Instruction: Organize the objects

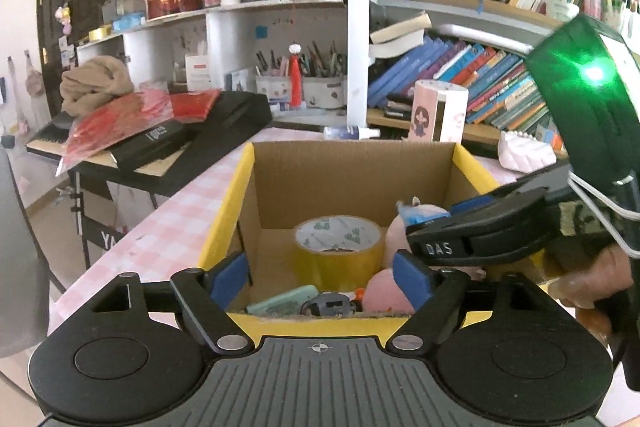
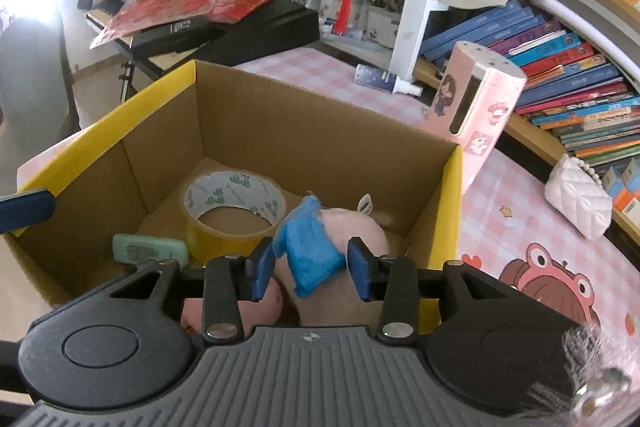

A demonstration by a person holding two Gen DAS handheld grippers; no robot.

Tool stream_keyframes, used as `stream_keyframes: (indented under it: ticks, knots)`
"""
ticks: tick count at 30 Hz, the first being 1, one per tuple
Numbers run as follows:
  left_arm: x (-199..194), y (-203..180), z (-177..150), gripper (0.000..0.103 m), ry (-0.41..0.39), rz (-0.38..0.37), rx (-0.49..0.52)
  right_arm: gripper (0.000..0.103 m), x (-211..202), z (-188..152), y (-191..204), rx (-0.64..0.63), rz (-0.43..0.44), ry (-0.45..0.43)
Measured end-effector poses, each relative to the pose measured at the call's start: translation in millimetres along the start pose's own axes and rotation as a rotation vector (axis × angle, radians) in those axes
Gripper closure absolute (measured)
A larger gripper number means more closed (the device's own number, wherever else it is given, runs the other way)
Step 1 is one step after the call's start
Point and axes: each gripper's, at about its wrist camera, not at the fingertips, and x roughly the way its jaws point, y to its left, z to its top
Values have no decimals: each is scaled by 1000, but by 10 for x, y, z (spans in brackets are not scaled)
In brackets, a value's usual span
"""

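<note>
An open cardboard box point(image 1: 224, 211) point(image 2: 450, 211) with yellow flaps stands on the pink checked table. Inside lie a roll of yellow tape point(image 1: 336, 243) point(image 2: 236, 203), a pink plush toy point(image 1: 394, 235) point(image 2: 352, 227) in a blue garment point(image 2: 312, 251), a mint-green flat case point(image 1: 280, 301) point(image 2: 150, 251) and a small dark item point(image 1: 326, 305). My left gripper point(image 1: 320, 279) hangs open over the box's near edge, nothing between its pads. My right gripper point(image 2: 312, 269) point(image 1: 420, 227) reaches into the box from the right, open, its pads loosely either side of the plush's blue garment.
A pink cartoon-printed dispenser point(image 2: 476, 115), a white quilted purse point(image 2: 580, 203) and a small lying bottle point(image 2: 384, 79) sit on the table beyond the box. Crowded bookshelves point(image 2: 560, 67) rise behind. A black keyboard point(image 2: 224, 27) piled with red packets stands at the far left.
</note>
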Motion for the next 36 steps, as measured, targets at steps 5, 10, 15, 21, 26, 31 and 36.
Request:
stream_keyframes:
  ticks: [5, 10, 15, 21, 26, 31, 36]
  knots:
    - [-164, 33, -33, 17, -14, -6, -8, 60, -285, -94, 24, 36, -25, -45]
    - [-349, 88, -98, 14, -9, -21, -35, 52, -653, -228, 46, 88, -65, -101]
    - [-539, 136, -183, 10, 3, -20, -59, 39, -1013, -424, 75, 145, -138, -144]
    - [-783, 144, -303, 2, 5, 1, -62, 17, -1353, -742, 122, 260, -251, -138]
    - [-953, 80, -432, 2, 9, 9, -41, 5, -1558, -1069, 206, 358, -331, -99]
    - [-1078, -14, -550, 1, 32, -10, -12, 0, -1704, -1335, 326, 345, -409, -94]
    - [-1145, -151, -651, 1, 63, -48, 36, 0, -1816, -1572, 391, 359, -432, -64]
